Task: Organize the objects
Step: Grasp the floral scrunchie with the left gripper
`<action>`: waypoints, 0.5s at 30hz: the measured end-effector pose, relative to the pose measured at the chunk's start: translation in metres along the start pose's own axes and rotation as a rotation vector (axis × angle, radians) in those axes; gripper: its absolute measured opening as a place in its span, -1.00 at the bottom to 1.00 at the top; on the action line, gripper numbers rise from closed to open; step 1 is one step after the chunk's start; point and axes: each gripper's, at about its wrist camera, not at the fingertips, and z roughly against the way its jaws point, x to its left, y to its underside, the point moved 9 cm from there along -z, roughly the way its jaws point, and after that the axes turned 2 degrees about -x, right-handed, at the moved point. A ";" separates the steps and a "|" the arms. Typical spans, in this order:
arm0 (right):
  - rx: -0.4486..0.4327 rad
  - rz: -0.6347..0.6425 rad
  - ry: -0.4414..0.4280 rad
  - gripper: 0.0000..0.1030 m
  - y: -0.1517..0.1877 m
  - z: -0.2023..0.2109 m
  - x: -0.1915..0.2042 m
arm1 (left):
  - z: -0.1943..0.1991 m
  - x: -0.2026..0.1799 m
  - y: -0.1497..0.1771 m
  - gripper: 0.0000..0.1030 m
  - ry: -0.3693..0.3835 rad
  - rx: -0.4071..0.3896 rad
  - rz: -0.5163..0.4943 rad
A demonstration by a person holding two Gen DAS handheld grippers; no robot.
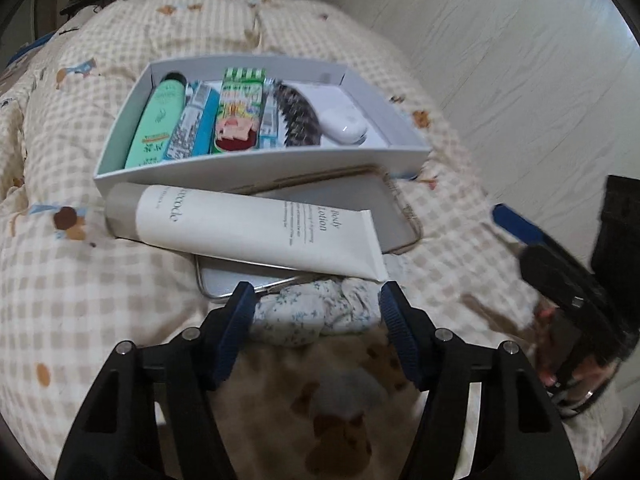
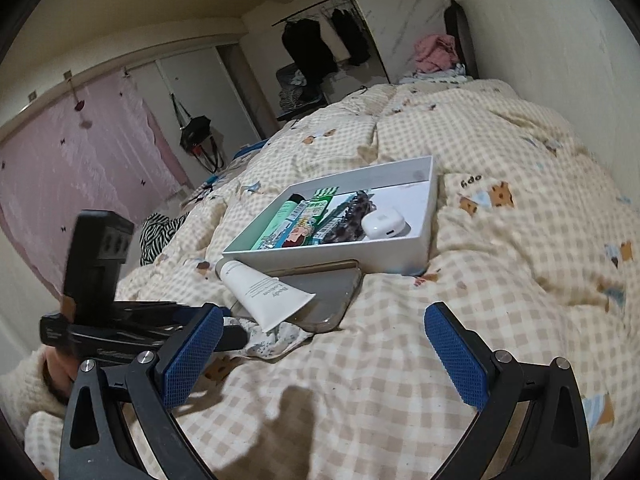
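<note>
A floral scrunchie (image 1: 316, 312) lies on the quilt between my left gripper's (image 1: 318, 306) blue pads, which touch it on both sides. Just beyond it a cream body lotion tube (image 1: 256, 228) lies across a phone in a clear case (image 1: 344, 204). Behind them a white box (image 1: 256, 168) holds a green tube (image 1: 160, 120), a cartoon-printed carton (image 1: 238, 116), a dark hair clip (image 1: 298, 116) and a white earbud case (image 1: 344, 116). My right gripper (image 2: 324, 344) hangs open over bare quilt, to the right of the scrunchie (image 2: 280, 338) and the lotion tube (image 2: 264, 292).
Everything rests on a soft checked quilt (image 2: 500, 280) with folds. A wall (image 1: 500, 60) runs along the bed's right side. Striped cloth (image 2: 160, 236) lies at the bed's left edge, with pink clothes (image 2: 436, 54) at its far end.
</note>
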 end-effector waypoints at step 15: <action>0.011 0.000 0.002 0.99 0.000 -0.005 0.002 | 0.007 -0.018 0.018 -0.71 -0.061 -0.058 -0.121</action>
